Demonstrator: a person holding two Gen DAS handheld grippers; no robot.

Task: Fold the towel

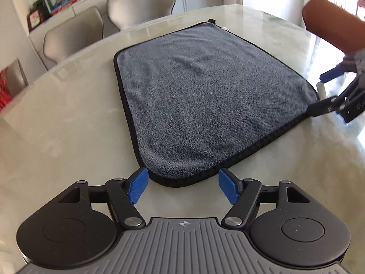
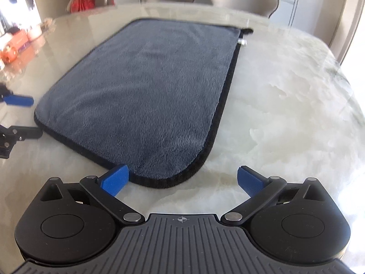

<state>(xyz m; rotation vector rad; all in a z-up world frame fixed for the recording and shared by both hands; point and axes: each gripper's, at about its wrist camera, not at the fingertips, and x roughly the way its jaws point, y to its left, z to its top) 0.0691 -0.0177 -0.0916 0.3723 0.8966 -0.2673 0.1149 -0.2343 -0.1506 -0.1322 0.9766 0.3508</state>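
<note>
One broad glossy desk (image 1: 68,118), pale and marbled, carrying the whole scene; slick surface, hence likely sliding of cloth under any sideways push instead of lifting. Spread flat across its middle, a single grey towel (image 1: 205,96) with black piped hem, unfolded, long axis running from near to far; small tag (image 2: 242,42) at the far right corner. Thin hem lying flush on the desk: risk of pads skating over the top, or of catching fleece alone and dragging a wrinkle inward.

At the near left corner, left gripper (image 1: 182,186), jaws spread, corner of the towel lying between the blue pads, no pinch yet. At the near right corner, right gripper (image 2: 183,178), jaws spread wider, left pad (image 2: 115,179) just beside the near hem, right pad over bare desk; corner off-centre, so a closing here possibly gripping only one edge. Uneven closure of the two sides, probable result: skewed fold, near hem missing the far hem. Chairs (image 1: 139,4) beyond the far rim, well apart, no hazard.
</note>
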